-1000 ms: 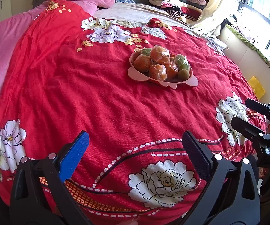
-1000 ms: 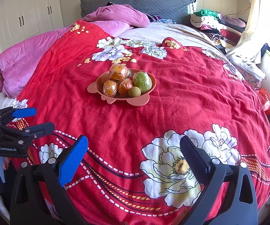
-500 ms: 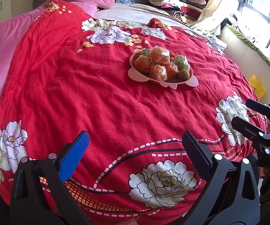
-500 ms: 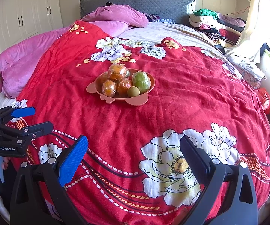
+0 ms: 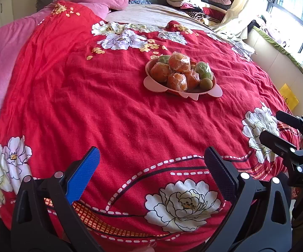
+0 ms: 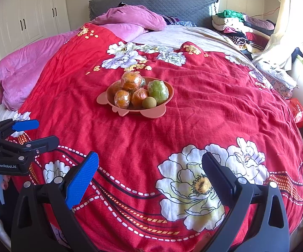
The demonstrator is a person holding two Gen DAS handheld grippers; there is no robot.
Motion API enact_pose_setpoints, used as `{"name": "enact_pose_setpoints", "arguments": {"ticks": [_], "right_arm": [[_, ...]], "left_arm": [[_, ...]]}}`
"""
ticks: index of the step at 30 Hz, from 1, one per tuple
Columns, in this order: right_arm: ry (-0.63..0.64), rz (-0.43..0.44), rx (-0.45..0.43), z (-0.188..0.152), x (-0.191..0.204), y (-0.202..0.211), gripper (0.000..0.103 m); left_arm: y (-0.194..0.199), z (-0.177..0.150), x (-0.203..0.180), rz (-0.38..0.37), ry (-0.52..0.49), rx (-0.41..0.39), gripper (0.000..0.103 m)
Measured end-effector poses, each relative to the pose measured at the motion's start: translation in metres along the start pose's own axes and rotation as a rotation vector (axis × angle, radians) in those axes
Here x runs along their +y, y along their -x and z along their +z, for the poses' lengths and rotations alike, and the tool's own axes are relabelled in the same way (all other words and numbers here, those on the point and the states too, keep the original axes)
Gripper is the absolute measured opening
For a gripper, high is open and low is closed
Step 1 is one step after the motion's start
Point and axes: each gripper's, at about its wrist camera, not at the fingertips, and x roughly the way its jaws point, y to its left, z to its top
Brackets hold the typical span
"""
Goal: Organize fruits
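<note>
**Both claws apart and empty, fruit heaped in the bowl far ahead**

The left claw (image 5: 151, 163) hangs over the near edge of the bed with its fingers wide apart and nothing between them. The right claw (image 6: 150, 168) is beside it, likewise spread and empty. Each shows at the edge of the other's view, level with it over the red quilt (image 5: 109, 109).

The relation that matters is plain: the bowl (image 6: 157, 113) lies well ahead of both claws, near the middle of the bed. From the left claw it sits ahead and off to the right; from the right claw it sits ahead and slightly left. So it lies roughly between the two lines of reach, and neither claw looks clearly nearer. The bowl's long axis runs across the views, its lobed rim toward the claws.

Left to right in the right wrist view, the bowl holds wrapped oranges (image 6: 122, 99), one of them stacked on top, a small brown fruit (image 6: 149, 102) at the front, and a wrapped green fruit (image 6: 158, 91) on the right. A second green one (image 5: 164, 58) shows at the back in the left wrist view. No fruit lies loose on the quilt.

This would fit fruit already gathered into the bowl, or a heap waiting to be sorted out of it; I cannot tell which.
</note>
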Motion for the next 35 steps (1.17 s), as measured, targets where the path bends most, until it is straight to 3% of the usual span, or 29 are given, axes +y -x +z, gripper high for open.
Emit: {"name": "enact_pose_setpoints", "arguments": {"ticks": [17, 25, 30, 35], "right_arm": [[-0.005, -0.004, 0.006, 0.000, -0.004, -0.002, 0.098], [-0.030, -0.032, 0.021, 0.004, -0.021, -0.013, 0.098], [-0.065, -0.086, 0.032, 0.014, -0.056, -0.024, 0.098], [-0.124, -0.231, 0.059, 0.029, -0.121, -0.048, 0.098]], "left_arm": [[-0.002, 0.002, -0.001, 0.035, -0.028, 0.003, 0.093], [-0.003, 0.010, 0.002, 0.073, -0.027, -0.034, 0.093], [-0.019, 0.031, 0.033, 0.127, 0.035, -0.037, 0.093], [-0.056, 0.064, 0.092, 0.251, 0.119, -0.036, 0.093]]}}
